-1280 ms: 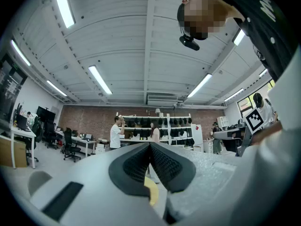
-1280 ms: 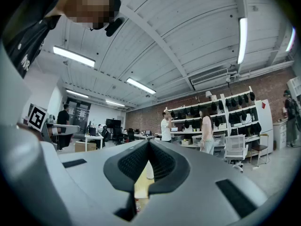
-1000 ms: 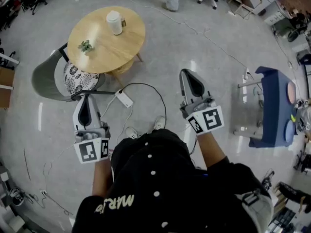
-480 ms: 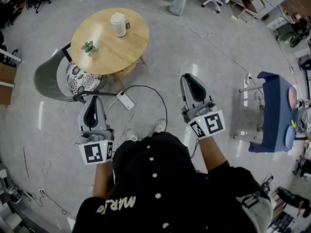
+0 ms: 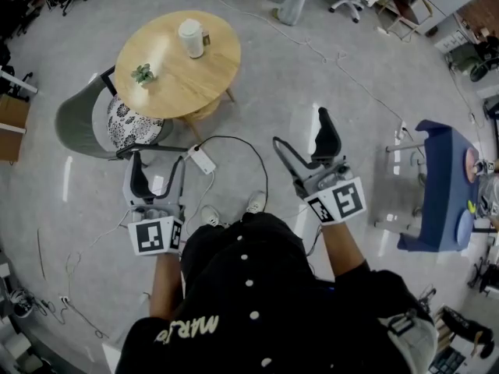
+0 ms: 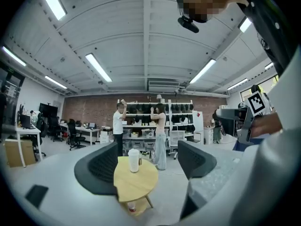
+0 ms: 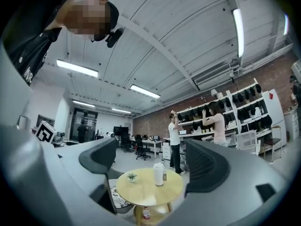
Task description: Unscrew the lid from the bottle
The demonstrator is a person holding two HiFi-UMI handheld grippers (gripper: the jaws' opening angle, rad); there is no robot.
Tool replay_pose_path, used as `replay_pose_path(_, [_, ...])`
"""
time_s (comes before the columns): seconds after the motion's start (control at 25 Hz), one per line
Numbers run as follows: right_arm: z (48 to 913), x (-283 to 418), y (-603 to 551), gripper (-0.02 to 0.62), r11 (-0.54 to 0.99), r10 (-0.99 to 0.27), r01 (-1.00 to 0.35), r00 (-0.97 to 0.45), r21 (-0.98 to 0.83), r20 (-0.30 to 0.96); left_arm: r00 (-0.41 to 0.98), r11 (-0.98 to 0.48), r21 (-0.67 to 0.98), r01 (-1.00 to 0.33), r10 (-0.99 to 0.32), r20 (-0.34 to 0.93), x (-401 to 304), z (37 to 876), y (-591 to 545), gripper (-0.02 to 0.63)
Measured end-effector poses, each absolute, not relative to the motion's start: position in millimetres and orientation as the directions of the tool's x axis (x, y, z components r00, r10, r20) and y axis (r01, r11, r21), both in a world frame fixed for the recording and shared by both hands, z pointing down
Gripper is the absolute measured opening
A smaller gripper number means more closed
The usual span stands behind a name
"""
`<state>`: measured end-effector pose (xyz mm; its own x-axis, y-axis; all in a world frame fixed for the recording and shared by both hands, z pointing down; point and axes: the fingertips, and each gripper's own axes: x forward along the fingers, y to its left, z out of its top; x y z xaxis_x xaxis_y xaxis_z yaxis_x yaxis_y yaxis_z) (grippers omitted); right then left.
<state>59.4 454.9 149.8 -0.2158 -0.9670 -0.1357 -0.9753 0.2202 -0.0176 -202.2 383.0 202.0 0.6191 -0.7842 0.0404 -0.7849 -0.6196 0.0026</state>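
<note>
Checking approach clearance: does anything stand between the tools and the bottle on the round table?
Nothing visible does. The left tool and right tool, jaws opening and empty, face the bottle across open floor; only a power strip lies low there. The chair stands beside the table, off the path.

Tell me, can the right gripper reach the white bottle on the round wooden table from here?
Probably not yet. The right gripper, jaws opening with nothing between them, is near the person; the white bottle stands on the round wooden table far across the floor. Nothing blocks the way, though.
</note>
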Motion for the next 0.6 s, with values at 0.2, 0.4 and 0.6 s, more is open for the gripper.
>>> replay_pose_path(0.2, [151.3,77.0,454.3,0.456,0.256,-0.960,-0.967,-0.255,0.013,-0.115,0.612,-0.613,0.021,-0.790,-0.787,0.079,-176.0,213.9,381.8,0.387])
replay_pose_path(0.4, [156.2,102.4,454.6,0.454,0.289,-0.952,-0.957,-0.291,0.029,-0.095,0.594,-0.593,0.041,-0.804,-0.800,0.088,-149.6,219.7,383.3,0.388])
replay_pose_path(0.6, [160.9,121.5,443.6,0.454,0.303,-0.949,-0.953,-0.304,0.027,-0.080,0.600,-0.598,0.045,-0.800,-0.795,0.089,-129.5,220.8,379.5,0.388])
